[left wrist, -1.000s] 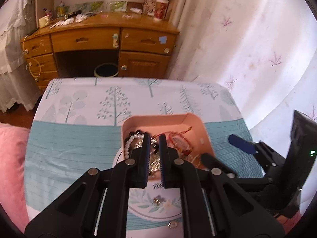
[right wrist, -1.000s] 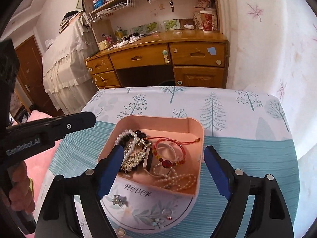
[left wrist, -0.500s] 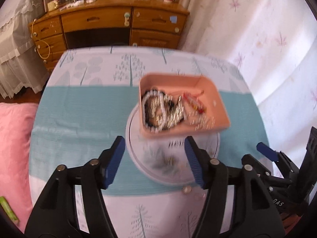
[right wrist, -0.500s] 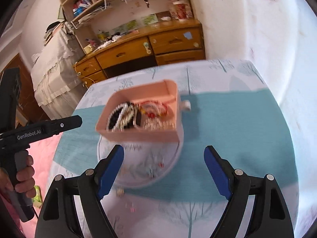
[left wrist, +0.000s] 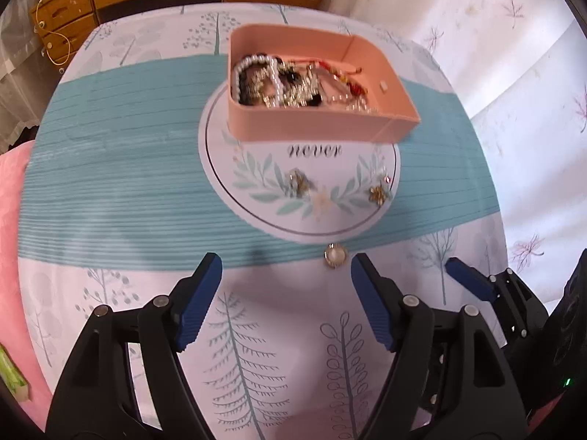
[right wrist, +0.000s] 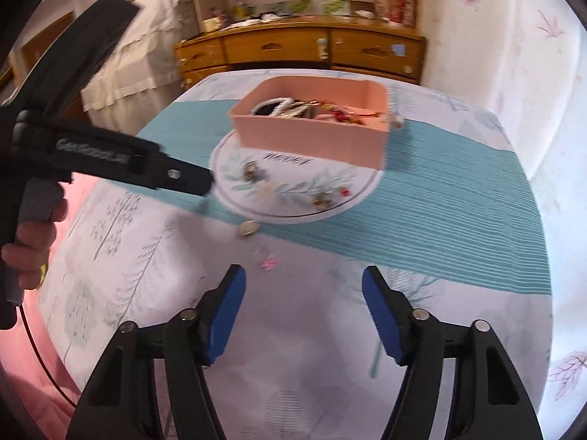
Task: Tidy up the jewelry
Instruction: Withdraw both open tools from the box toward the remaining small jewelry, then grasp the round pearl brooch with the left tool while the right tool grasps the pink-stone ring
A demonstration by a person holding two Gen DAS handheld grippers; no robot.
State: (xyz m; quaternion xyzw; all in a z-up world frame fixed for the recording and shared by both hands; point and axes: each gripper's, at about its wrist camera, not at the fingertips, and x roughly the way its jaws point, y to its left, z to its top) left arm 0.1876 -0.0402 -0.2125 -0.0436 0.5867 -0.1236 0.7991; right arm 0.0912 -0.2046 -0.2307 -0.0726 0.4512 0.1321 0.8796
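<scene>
**Jewelry sort: box mostly filled, four or five loose pieces outstanding**

Status. The pink box (left wrist: 323,124) sits on the far edge of the round white mat (left wrist: 253,216) and holds a tangle of pearl strands, dark beads and red cord bracelets (left wrist: 293,80). I judge the bulk of the job done.

Outstanding. On the mat, near side of the box: a gold-and-silver brooch (left wrist: 300,182) and a gold flower piece (left wrist: 379,192), well apart from each other. Just off the mat's near rim, on the tablecloth (left wrist: 110,190), lies a round pearl button piece (left wrist: 335,255). The right wrist view adds a small pink-and-clear item (right wrist: 265,258) on the cloth, nearer the camera than the pearl piece (too blurred to identify), and a small red speck (right wrist: 343,192) on the mat by the flower piece.

Grippers. Left gripper (left wrist: 286,293): jaws spread wide, nothing between them, hovering above the cloth just short of the pearl piece. Right gripper (right wrist: 303,304): jaws likewise apart and empty, the pink item lying ahead and slightly left of its gap.

Surroundings. Wooden desk with drawers (right wrist: 293,47) beyond the table; pink cushion (left wrist: 11,190) at the table's left.

Obstructions. Nothing lies between either gripper and the loose pieces. My concern is crowding: both tools sit close at the near edge, and the pieces are small and flat, likely awkward to pinch.
</scene>
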